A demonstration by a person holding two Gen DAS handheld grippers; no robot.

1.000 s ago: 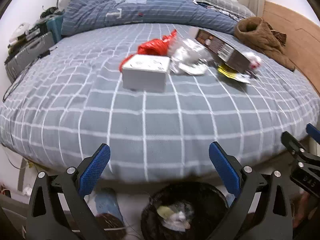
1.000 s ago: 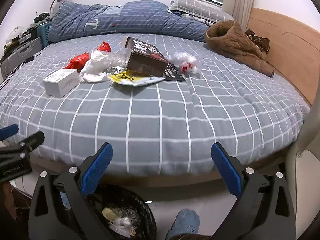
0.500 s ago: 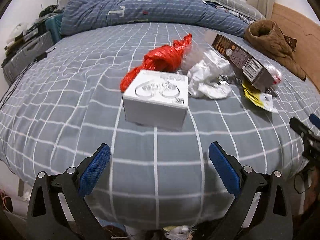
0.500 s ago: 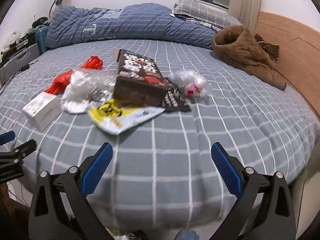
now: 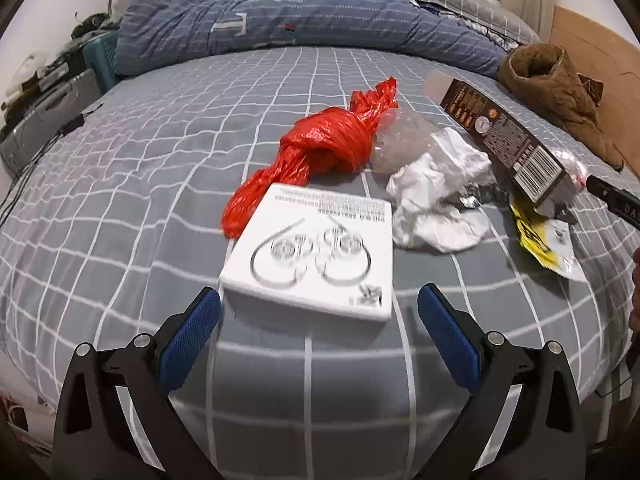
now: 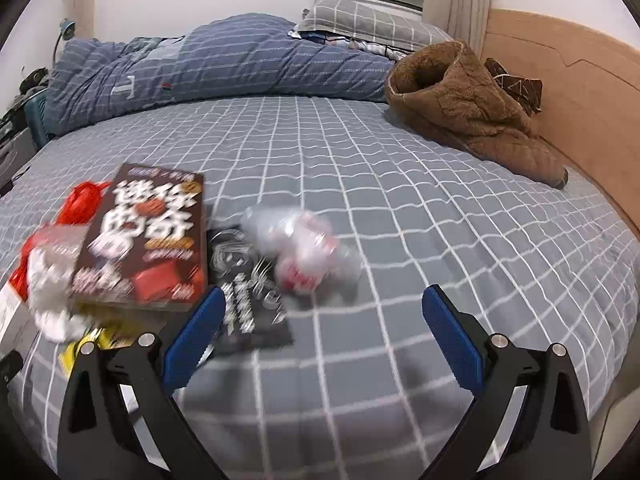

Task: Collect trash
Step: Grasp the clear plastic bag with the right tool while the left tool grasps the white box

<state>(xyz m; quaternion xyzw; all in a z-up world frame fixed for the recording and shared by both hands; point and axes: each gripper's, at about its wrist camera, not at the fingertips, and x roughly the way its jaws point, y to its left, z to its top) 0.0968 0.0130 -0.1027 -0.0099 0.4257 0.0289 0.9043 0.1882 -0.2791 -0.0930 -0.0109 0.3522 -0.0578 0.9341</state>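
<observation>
Trash lies on the grey checked bed. In the left wrist view my left gripper [image 5: 318, 332] is open, just short of a white box [image 5: 316, 248]. Behind it lie a knotted red plastic bag [image 5: 320, 148], crumpled white paper [image 5: 436, 196], a brown carton [image 5: 504, 140] and a yellow wrapper [image 5: 540, 236]. In the right wrist view my right gripper [image 6: 320, 332] is open and empty, just short of a clear crumpled bag [image 6: 304, 248] and a black wrapper [image 6: 244, 300]. The brown carton [image 6: 148, 240] lies to their left.
A folded blue duvet [image 6: 224, 64] and a pillow [image 6: 372, 20] lie at the far side of the bed. A brown fleece jacket [image 6: 468, 100] lies by the wooden headboard [image 6: 580, 92]. Cases and cables sit left of the bed [image 5: 48, 108].
Both grippers have moved forward and up from the bin at the bed's foot, over the bed edge, close to the trash. Both stay open.
</observation>
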